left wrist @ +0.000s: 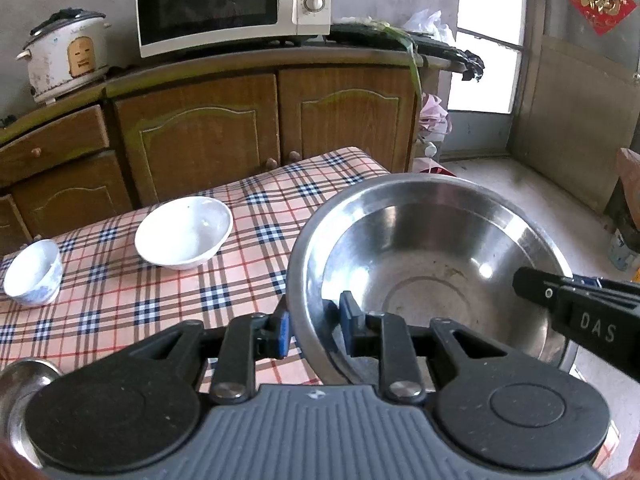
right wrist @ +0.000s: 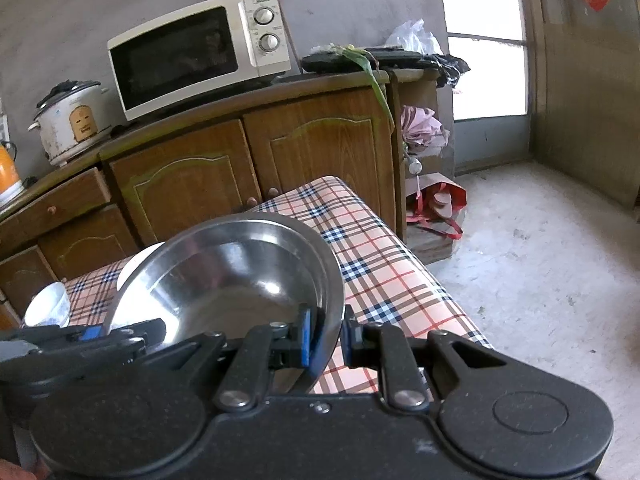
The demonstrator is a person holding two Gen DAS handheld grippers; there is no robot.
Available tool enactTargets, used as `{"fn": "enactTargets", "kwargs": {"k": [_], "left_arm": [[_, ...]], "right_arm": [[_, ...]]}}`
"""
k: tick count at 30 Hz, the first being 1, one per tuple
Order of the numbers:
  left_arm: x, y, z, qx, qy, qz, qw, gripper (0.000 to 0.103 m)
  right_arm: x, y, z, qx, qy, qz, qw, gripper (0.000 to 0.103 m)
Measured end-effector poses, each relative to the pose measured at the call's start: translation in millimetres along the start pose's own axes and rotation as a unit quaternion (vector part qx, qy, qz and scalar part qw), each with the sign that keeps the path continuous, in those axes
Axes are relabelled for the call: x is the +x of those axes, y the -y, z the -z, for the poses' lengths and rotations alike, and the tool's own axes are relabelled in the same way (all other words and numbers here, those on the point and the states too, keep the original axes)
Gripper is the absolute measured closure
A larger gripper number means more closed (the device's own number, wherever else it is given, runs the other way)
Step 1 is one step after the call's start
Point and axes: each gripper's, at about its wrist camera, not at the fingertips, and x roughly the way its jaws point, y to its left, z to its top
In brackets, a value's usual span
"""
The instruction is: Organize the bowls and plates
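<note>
The steel bowl [left wrist: 432,264] is held by both grippers above the checked counter [left wrist: 120,280], over its right-hand edge. The left gripper [left wrist: 314,330] is angled downward, its jaws clamped narrowly on the bowl's near left rim; the right gripper [right wrist: 326,338] is angled likewise, its jaws clamped on the near right rim. The bowl is wide, shiny and empty, with a dull ring marked in its base. Left of the steel bowl, a white bowl [left wrist: 184,232] and a small white bowl [left wrist: 34,272] are set on the counter.
</note>
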Motion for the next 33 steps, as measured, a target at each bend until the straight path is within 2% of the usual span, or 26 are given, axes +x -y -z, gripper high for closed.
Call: {"fn": "enactTargets", "kwargs": {"k": [14,33], "left_arm": [[-24,-9,22,-0.004,0.005,-0.009,0.9999,0.079],[-29,-29,49,-0.024,-0.015,-0.02,0.9994,0.078]], "right_arm": [[-21,-12,18,-0.006,-0.001,-0.011,1.0,0.083],[-22,-30,44,-0.017,-0.025,-0.024,0.999,0.083]]}}
